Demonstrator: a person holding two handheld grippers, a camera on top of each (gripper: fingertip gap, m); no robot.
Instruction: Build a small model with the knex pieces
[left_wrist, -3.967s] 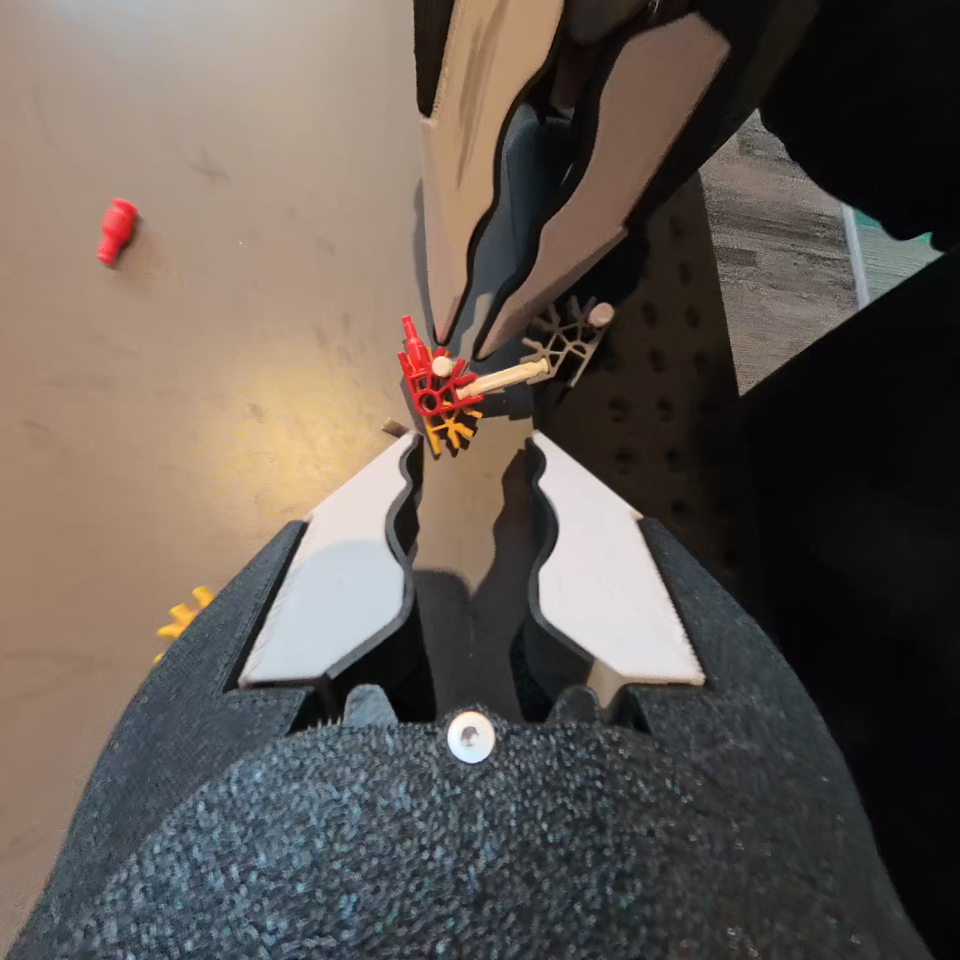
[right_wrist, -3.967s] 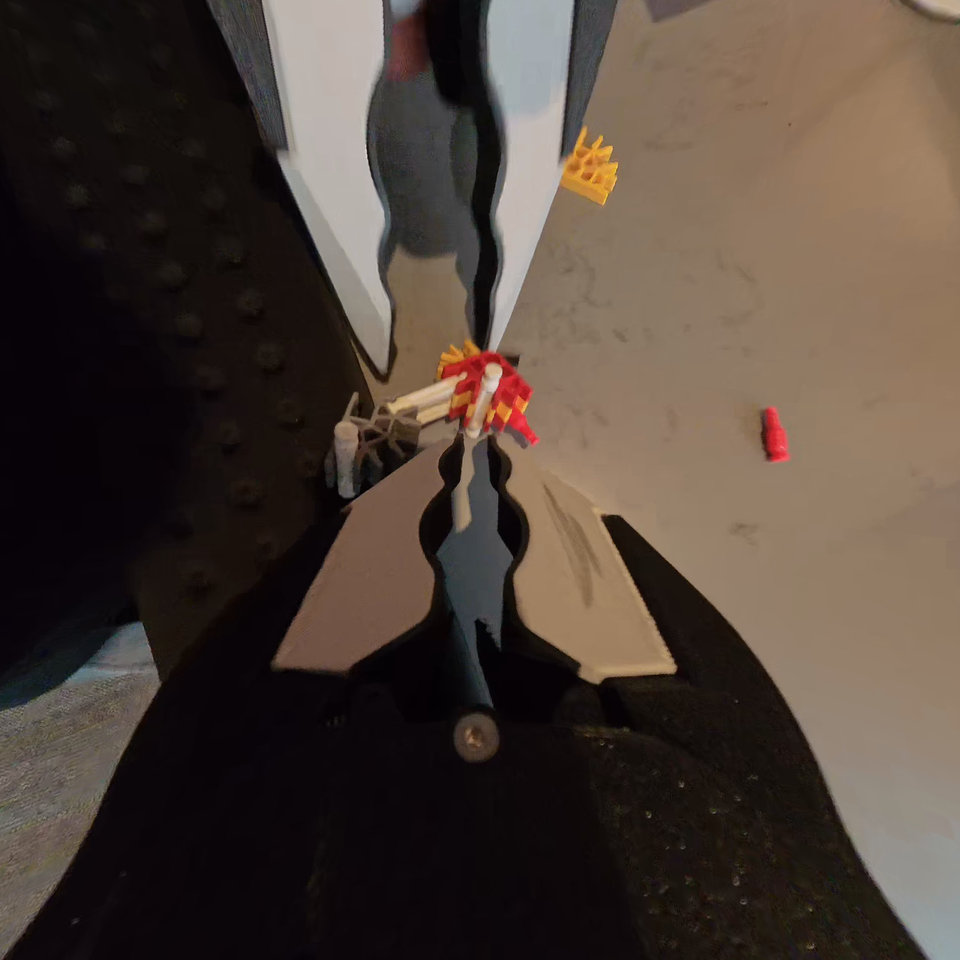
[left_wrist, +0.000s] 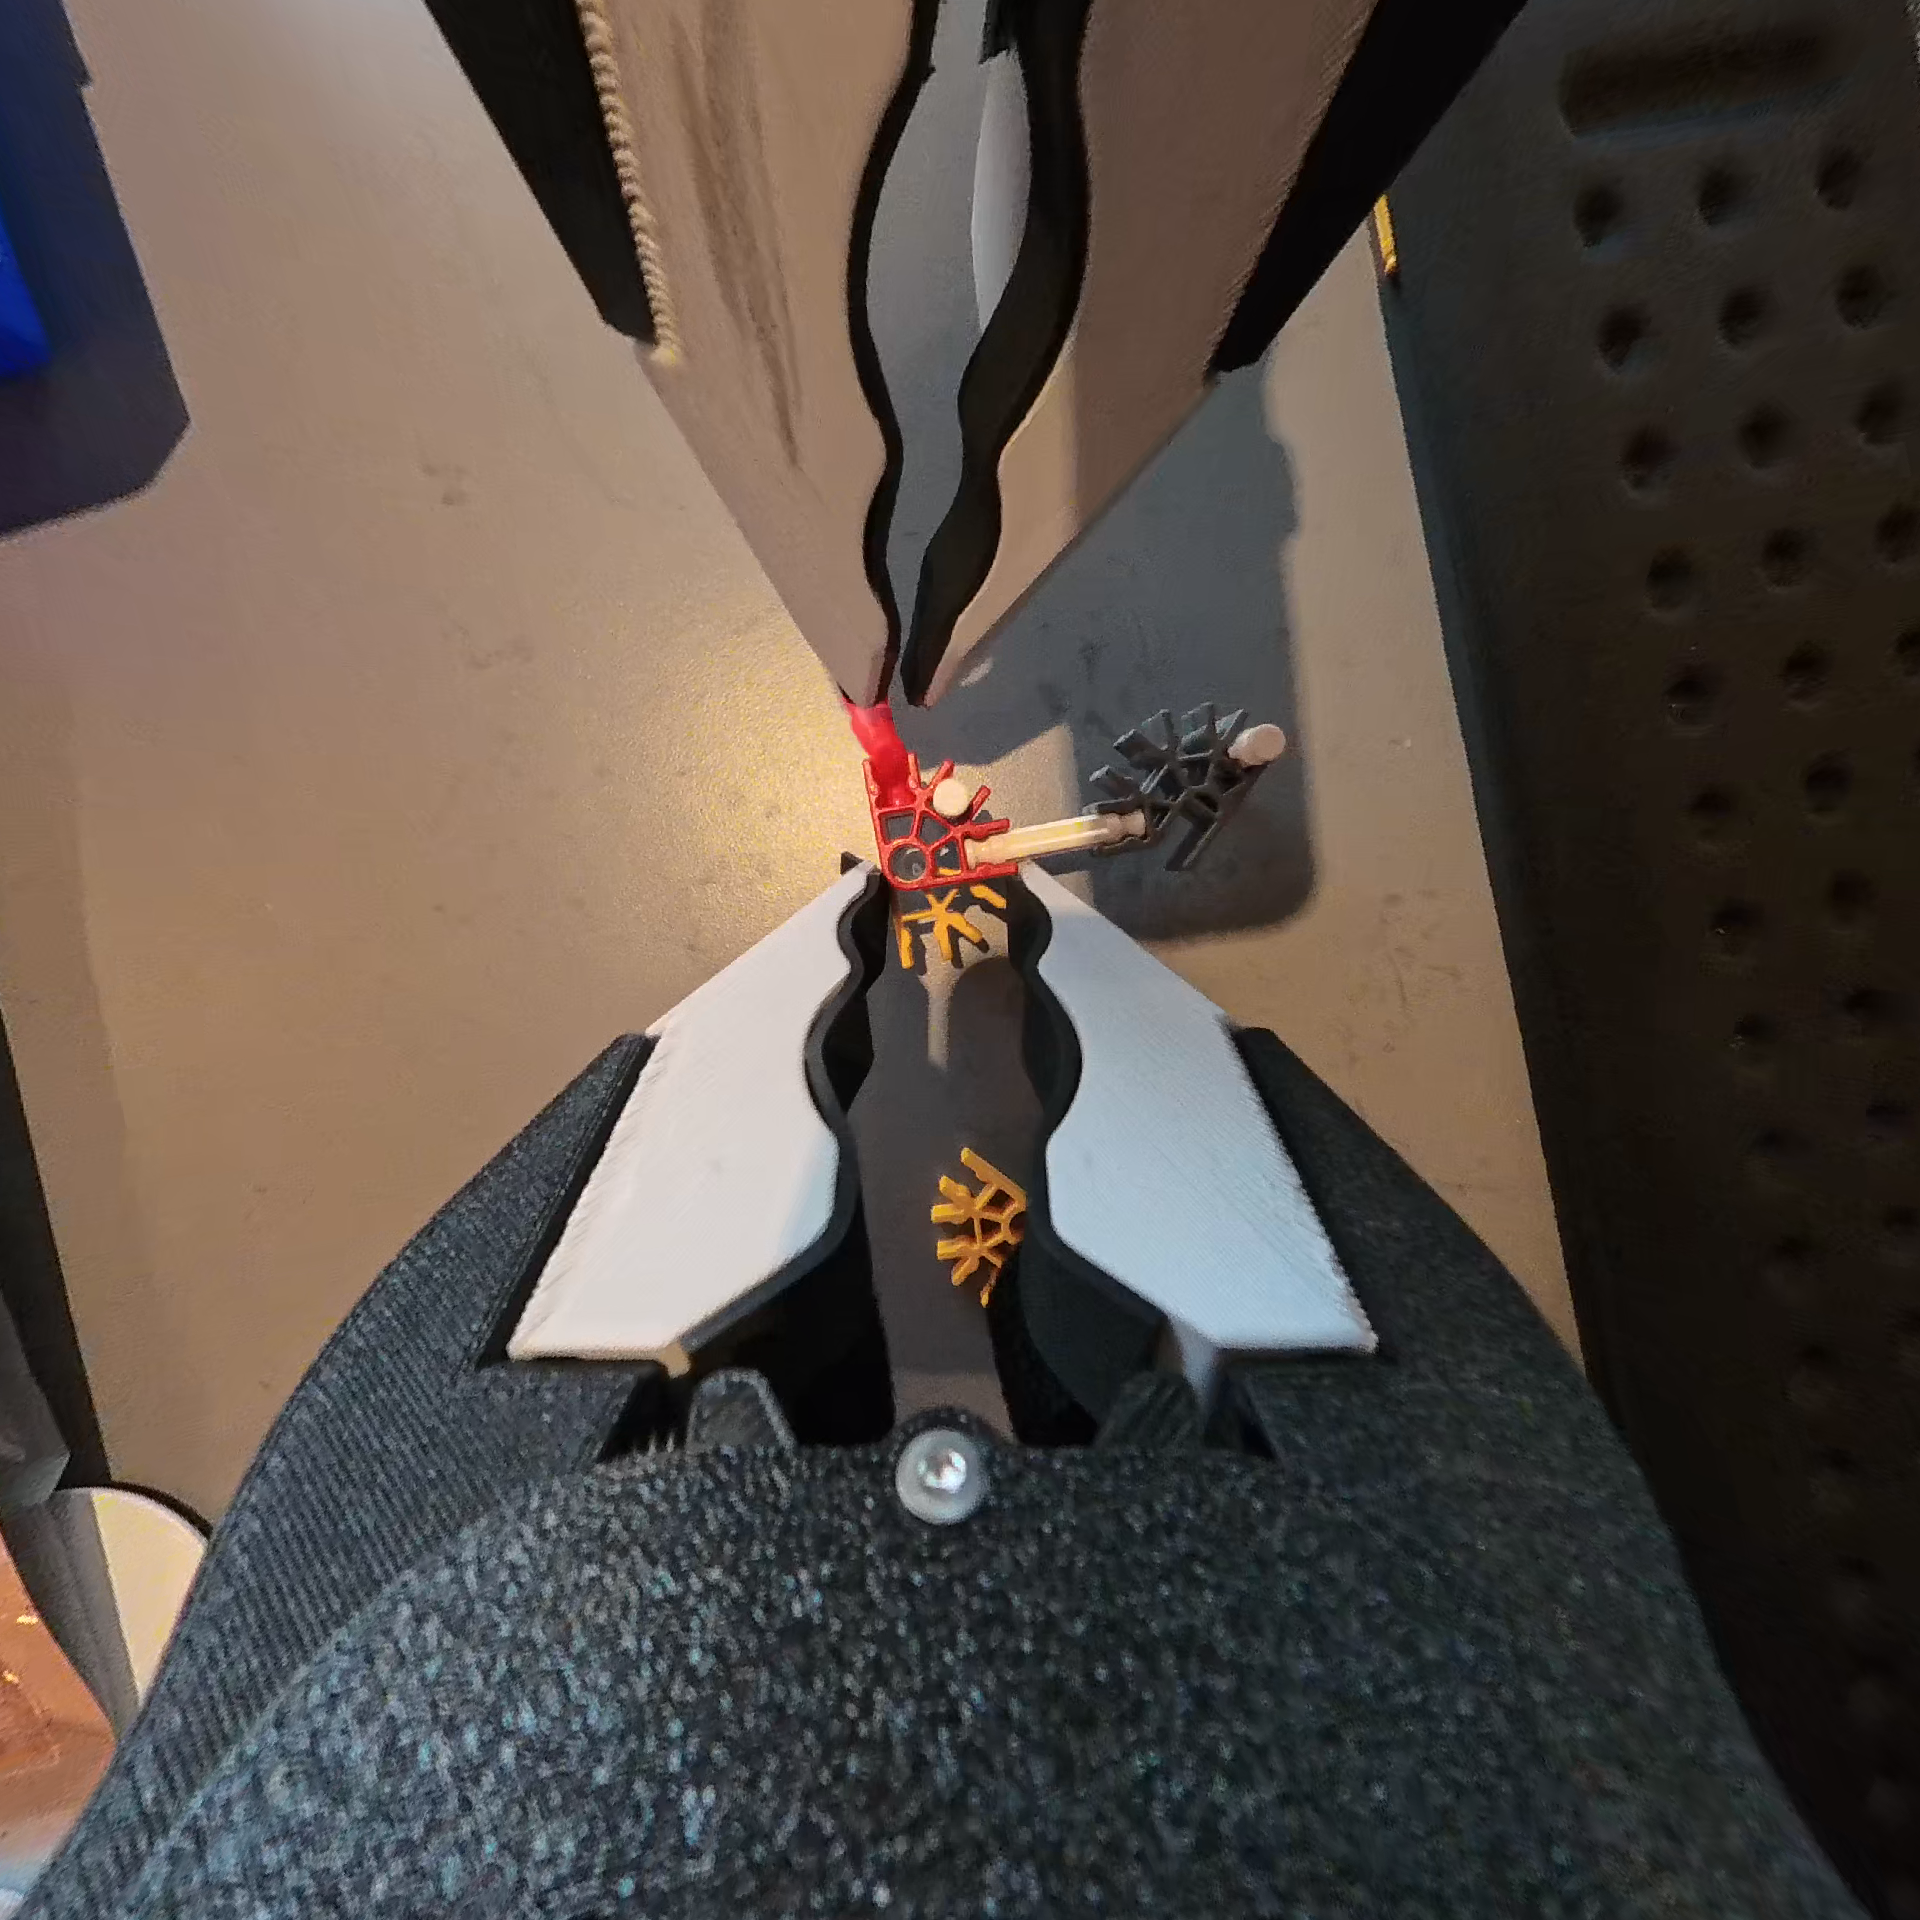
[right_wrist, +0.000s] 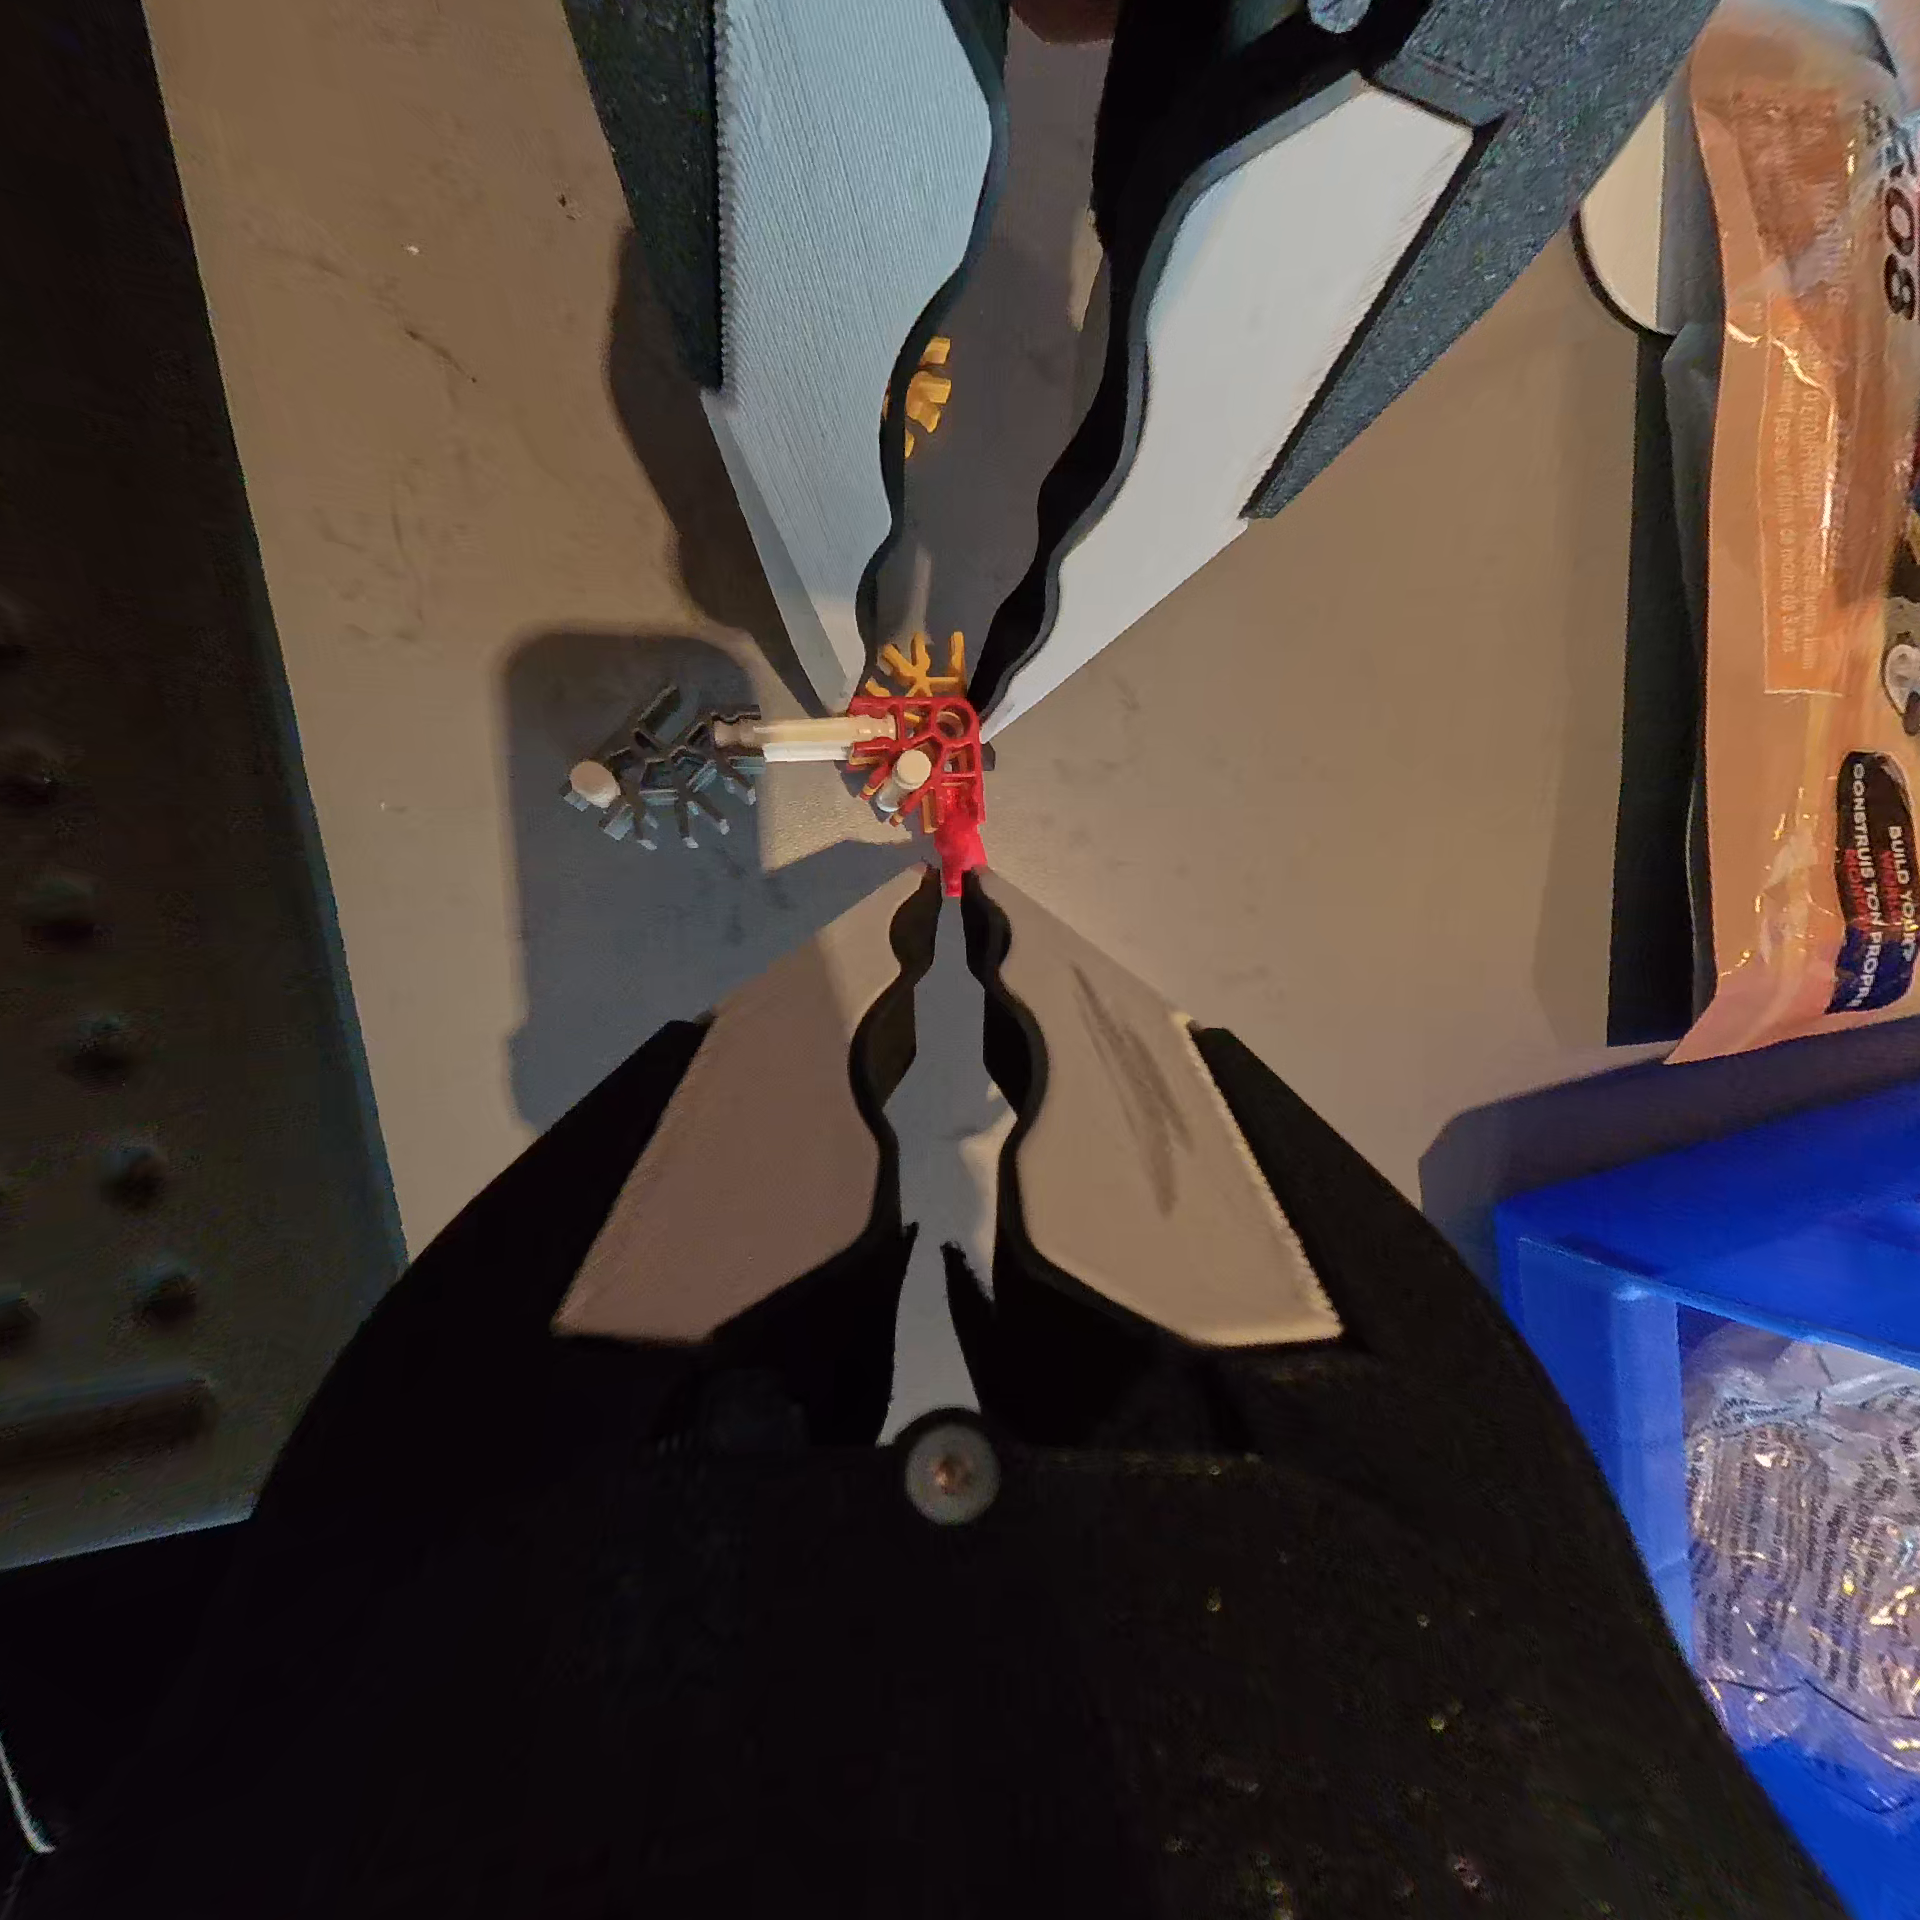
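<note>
- My left claw clamps yellow connector at 6 o'clock, steadying red connector.
- My right claw, at 12 in the left view, pinches red rod, lined up w/ connector slot.

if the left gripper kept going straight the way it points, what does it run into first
Probably the red connector, just past the left gripper tips that flank the yellow connector beneath it. Beyond sits the right gripper, shut on a red rod. Depth is uncertain.

The right tool has let go of the white rod and now pinches the small red rod on the red connector. The left tool has closed around the yellow connector.
</note>
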